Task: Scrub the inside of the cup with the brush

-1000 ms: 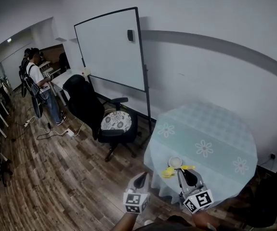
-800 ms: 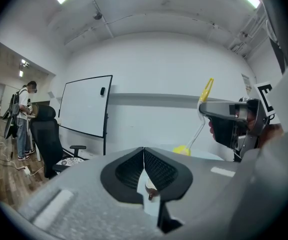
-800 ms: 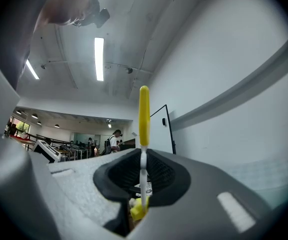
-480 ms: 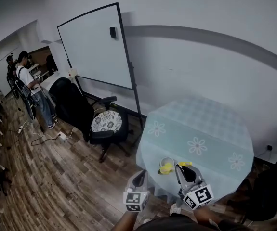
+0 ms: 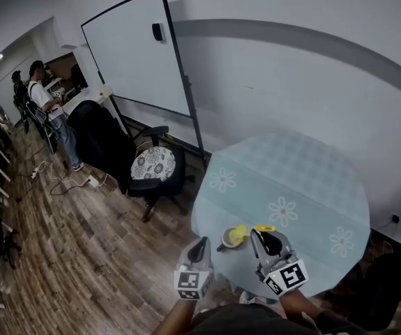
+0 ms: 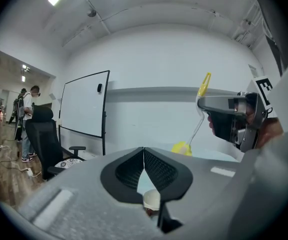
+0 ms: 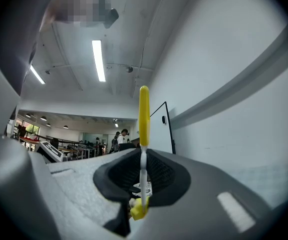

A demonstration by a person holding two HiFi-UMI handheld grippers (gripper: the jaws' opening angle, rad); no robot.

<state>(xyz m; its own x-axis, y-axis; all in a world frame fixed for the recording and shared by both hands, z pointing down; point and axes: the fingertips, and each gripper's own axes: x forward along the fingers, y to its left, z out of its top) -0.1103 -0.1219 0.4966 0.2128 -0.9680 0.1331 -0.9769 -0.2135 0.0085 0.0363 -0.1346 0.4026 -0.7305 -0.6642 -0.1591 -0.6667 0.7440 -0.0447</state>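
Observation:
A pale cup (image 5: 225, 242) stands near the front left edge of the round table (image 5: 305, 180). My right gripper (image 5: 264, 237) is shut on a brush with a yellow handle (image 7: 144, 118) and a thin white shaft. The brush's yellow head (image 5: 239, 234) sits at the cup's right rim; I cannot tell whether it is inside. My left gripper (image 5: 201, 247) hangs just left of the cup, shut with nothing between its jaws. In the left gripper view its jaws (image 6: 144, 149) meet; the cup (image 6: 151, 200) shows below them, with the brush head (image 6: 183, 147) and right gripper (image 6: 234, 116) beyond.
The table wears a light teal cloth with flower prints. A black office chair (image 5: 151, 166) stands left of it, in front of a whiteboard (image 5: 137, 54) on a stand. People (image 5: 43, 96) stand far left on the wooden floor. A wall runs behind the table.
The table and cup have slid left in the head view as both grippers moved up to the table's edge. The brush head went from the cup's near left side to its right rim.

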